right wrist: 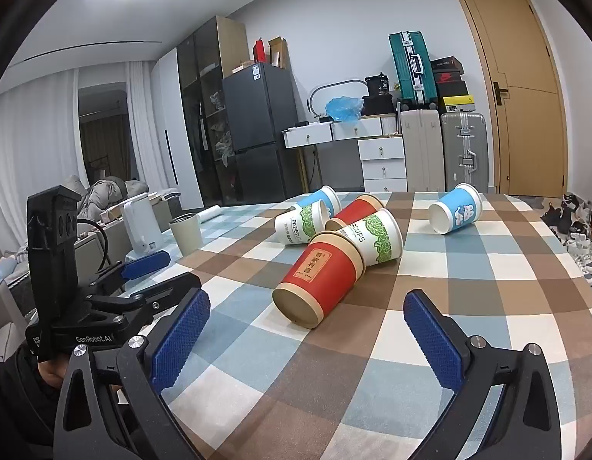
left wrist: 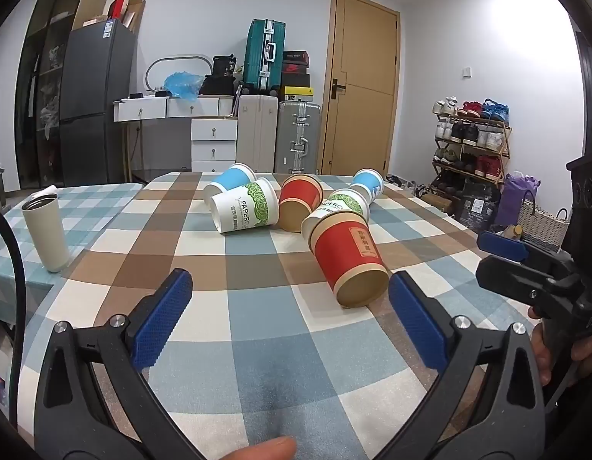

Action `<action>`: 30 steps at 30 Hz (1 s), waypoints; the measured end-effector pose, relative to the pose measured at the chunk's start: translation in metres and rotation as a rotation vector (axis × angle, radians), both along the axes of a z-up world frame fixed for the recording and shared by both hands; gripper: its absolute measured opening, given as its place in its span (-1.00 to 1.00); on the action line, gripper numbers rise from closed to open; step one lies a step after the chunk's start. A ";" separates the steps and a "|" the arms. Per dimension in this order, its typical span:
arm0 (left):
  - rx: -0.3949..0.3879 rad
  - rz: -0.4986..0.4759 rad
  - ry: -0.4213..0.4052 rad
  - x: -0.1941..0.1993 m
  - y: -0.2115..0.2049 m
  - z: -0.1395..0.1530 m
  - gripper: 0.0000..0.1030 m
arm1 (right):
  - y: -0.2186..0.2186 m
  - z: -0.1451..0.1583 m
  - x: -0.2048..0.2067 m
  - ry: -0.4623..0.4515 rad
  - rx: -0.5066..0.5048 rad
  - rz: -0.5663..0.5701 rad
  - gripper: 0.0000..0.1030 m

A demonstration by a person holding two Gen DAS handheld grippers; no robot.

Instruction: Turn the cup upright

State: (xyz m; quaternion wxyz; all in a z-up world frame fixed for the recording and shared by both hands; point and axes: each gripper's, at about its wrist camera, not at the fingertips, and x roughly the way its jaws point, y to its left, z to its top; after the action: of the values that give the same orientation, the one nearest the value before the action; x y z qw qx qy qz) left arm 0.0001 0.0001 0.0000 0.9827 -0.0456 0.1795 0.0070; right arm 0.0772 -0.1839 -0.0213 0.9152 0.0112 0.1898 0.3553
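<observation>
Several paper cups lie on their sides on the checked tablecloth (left wrist: 257, 306). The nearest is a red cup (left wrist: 347, 260), base end toward me, also in the right wrist view (right wrist: 318, 280). Behind it lie a white-green cup (left wrist: 336, 207), another white-green cup (left wrist: 244, 209), a second red cup (left wrist: 297, 201) and two blue cups (left wrist: 228, 182) (left wrist: 368, 184). My left gripper (left wrist: 290, 287) is open and empty, just short of the near red cup. My right gripper (right wrist: 307, 312) is open and empty, its fingers either side of that cup's base end but nearer me.
A beige tumbler (left wrist: 46, 232) stands upright at the table's left, also in the right wrist view (right wrist: 186, 234), next to a white kettle (right wrist: 140, 228). The right gripper's body shows at the right edge of the left view (left wrist: 525, 268). The table's far edge runs behind the cups.
</observation>
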 end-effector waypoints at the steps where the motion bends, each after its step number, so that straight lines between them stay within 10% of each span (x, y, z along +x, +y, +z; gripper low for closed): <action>1: -0.001 0.001 -0.002 0.000 0.000 0.000 0.98 | 0.000 0.000 0.000 0.003 -0.003 0.000 1.00; 30: -0.009 -0.004 0.009 0.002 -0.003 -0.003 0.98 | -0.003 0.001 0.004 -0.019 0.011 -0.044 1.00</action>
State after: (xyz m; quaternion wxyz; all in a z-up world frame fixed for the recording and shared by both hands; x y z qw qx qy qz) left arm 0.0023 -0.0030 -0.0035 0.9817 -0.0497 0.1839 0.0043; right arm 0.0813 -0.1871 -0.0201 0.9244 0.0171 0.1790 0.3363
